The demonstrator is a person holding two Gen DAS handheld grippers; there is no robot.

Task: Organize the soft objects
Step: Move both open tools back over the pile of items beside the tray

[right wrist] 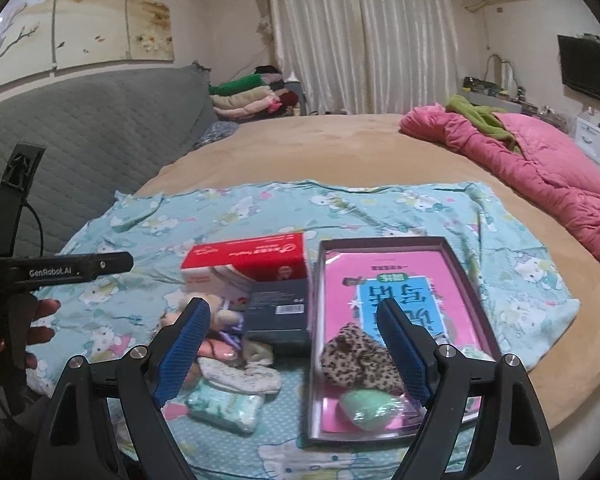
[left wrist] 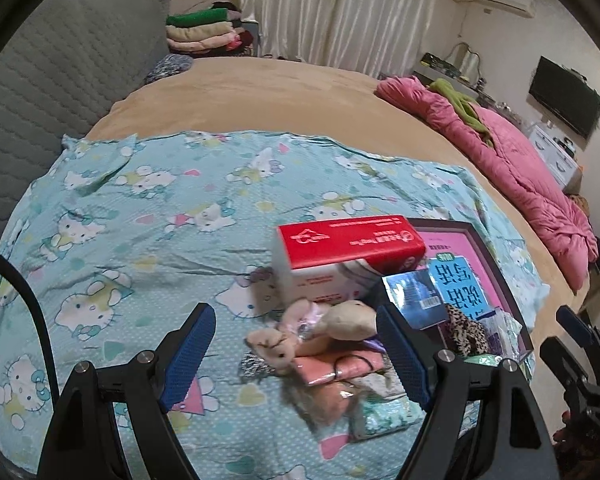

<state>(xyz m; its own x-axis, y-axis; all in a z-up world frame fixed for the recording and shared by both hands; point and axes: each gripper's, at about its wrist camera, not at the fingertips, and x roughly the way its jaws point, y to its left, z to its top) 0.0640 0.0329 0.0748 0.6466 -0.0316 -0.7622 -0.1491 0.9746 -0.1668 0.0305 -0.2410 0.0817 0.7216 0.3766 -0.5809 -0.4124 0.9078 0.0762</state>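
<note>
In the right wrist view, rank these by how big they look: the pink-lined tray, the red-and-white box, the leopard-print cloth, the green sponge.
1. pink-lined tray, clearly largest
2. red-and-white box
3. leopard-print cloth; it lies nearer the camera than the box, so this order is unsure
4. green sponge, smallest

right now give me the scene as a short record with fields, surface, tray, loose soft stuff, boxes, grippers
surface: cartoon-cat sheet on a tan bed
tray: pink-lined tray holds leopard-print cloth and a green soft item
loose soft stuff: plush toys, folded cloths left of the tray
boxes: red and white box, dark box
grippers: left gripper open, right gripper open, both empty
</note>
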